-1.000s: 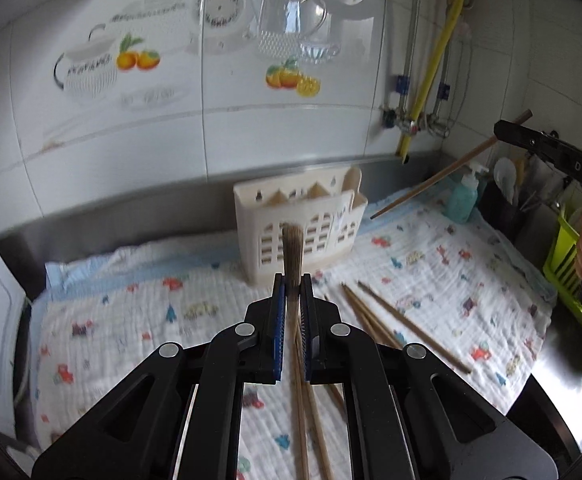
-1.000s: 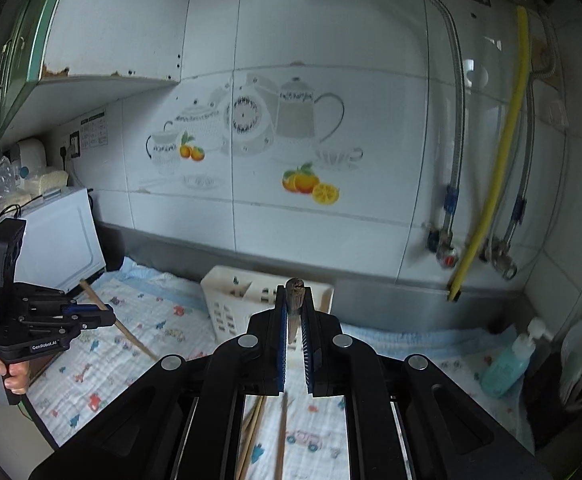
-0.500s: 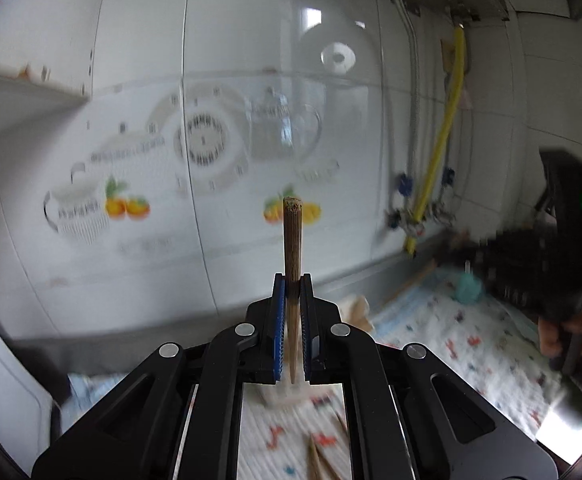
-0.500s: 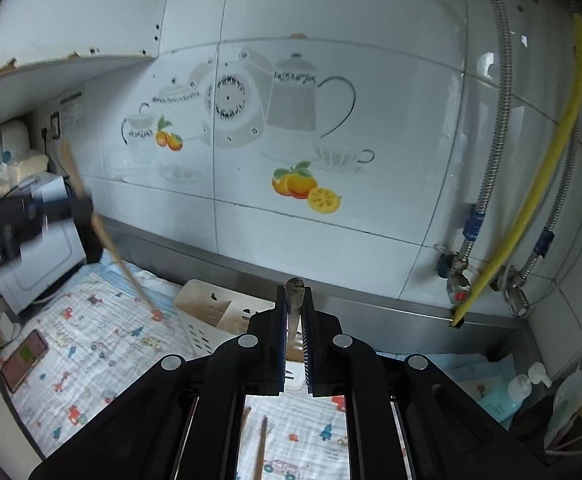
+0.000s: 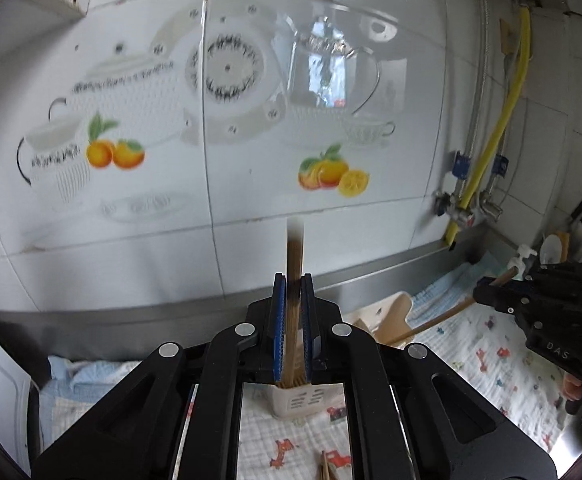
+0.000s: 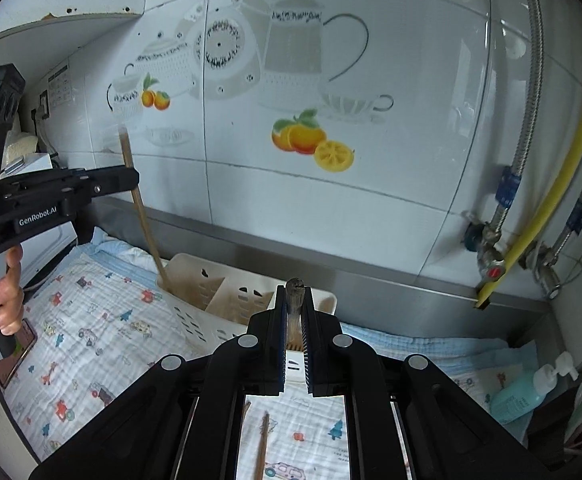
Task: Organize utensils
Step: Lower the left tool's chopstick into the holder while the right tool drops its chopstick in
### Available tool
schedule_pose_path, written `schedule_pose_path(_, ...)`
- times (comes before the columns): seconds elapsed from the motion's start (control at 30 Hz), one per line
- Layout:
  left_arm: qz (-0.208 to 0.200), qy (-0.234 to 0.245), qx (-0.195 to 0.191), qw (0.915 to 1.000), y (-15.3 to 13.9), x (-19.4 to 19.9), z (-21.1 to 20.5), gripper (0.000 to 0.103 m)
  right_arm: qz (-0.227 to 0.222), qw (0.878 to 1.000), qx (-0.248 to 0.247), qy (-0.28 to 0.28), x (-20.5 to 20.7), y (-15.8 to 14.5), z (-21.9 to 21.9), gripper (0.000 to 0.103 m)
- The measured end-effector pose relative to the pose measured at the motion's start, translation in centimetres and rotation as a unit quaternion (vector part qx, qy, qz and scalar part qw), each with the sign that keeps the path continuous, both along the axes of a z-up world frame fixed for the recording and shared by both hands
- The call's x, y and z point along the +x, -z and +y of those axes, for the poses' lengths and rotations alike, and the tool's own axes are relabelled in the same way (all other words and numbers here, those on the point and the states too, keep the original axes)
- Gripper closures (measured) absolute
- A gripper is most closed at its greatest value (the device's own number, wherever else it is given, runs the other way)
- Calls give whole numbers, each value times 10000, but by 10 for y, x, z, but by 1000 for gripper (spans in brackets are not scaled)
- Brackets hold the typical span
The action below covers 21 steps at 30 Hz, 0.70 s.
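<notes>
My left gripper (image 5: 293, 292) clamps a chopstick (image 5: 293, 252), its tip in the holder (image 6: 227, 300). My right gripper (image 6: 294, 304) clamps another chopstick (image 6: 294, 286) above the holder.

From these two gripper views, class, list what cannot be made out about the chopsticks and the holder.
- Left wrist view: the chopstick in the left gripper has a blurred top end; its lower end is hidden behind the gripper.
- Left wrist view: most of the holder is covered by the gripper body.
- Right wrist view: the right gripper hides the length of its chopstick and the holder's right compartments.
</notes>
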<state>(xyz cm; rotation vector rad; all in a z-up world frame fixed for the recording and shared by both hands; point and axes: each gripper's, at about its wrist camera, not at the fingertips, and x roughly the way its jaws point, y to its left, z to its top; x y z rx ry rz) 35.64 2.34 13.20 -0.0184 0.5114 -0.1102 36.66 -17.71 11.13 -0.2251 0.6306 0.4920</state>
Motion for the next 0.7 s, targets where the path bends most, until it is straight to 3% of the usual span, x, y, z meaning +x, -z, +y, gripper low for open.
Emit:
schedule_pose_path(0.17, -68, 21, 22, 10000, -2, -4, -1, 93, -30, 10000, 78, 37, -1, 2, -1, 96)
schedule_pose_path(0.27, -189, 21, 56, 9998, -12, -13, -2, 92, -120, 9998, 148, 105, -6, -4, -5, 83)
schedule_pose_path(0.33, -283, 12, 72, 9996, -18, -22, -2, 91, -199, 9995, 187, 135, -12, -10, -9, 80)
schedule_pose_path(0.37, -321, 15, 67, 9995, -21, -27, -2, 87, -237, 9994, 202, 148, -16, -13, -11, 80)
schedule_pose_path(0.4, -373, -6, 56, 9993, -25, -35, -1, 73, -305, 9992, 202, 173, -23, -16, -15, 80)
schedule_pose_path(0.47, -494, -27, 58, 9988, -29, -50, 0, 62, -396, 9988, 224, 207, -35, -21, -21, 79)
schedule_pose_path(0.63, -592, 66, 7, 9982, -26, -95, 1, 61, -508, 9980, 324, 181, -77, -20, -38, 79)
schedule_pose_path(0.7, -570, 108, -12, 9983, -18, -114, 2, 54, -515, 9980, 316, 170, -95, -13, -43, 79)
